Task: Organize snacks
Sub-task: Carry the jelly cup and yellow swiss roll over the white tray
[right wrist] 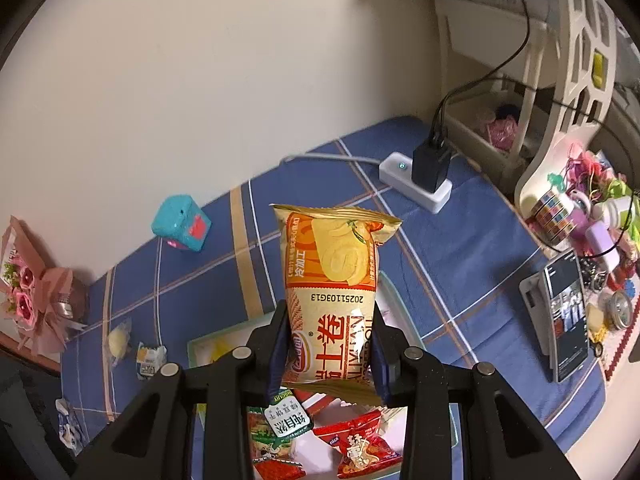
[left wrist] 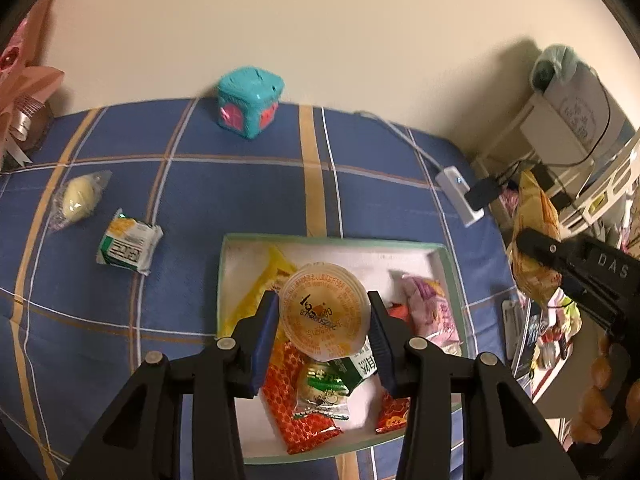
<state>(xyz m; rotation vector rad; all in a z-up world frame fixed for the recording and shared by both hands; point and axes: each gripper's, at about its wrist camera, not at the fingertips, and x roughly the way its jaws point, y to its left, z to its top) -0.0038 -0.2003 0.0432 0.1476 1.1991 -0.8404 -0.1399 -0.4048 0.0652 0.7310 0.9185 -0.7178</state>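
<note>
Over a blue plaid cloth covering the surface, two hand-held grippers hang above a shallow white box with a pale green rim. Seen from the left wrist camera, the left gripper has its jaws closed onto the sides of a round, clear jelly cup with an orange-printed foil lid, held above the middle of the box. Inside the box lie several wrapped snacks: a yellow packet at the left, a pink and purple packet at the right, and a red-orange packet and a small green-labelled sweet at the near end.

Seen from the right wrist camera, the right gripper has its jaws pressed tight on the lower part of an upright orange and cream roll-cake packet, held above the box's near end.

Left of the box, still out on the cloth, lie a green and white wrapped biscuit and, farther left, a pale yellow cake in clear wrap. A teal cube toy sits by the wall. A white power strip with a black plug lies near the right edge of the cloth.
</note>
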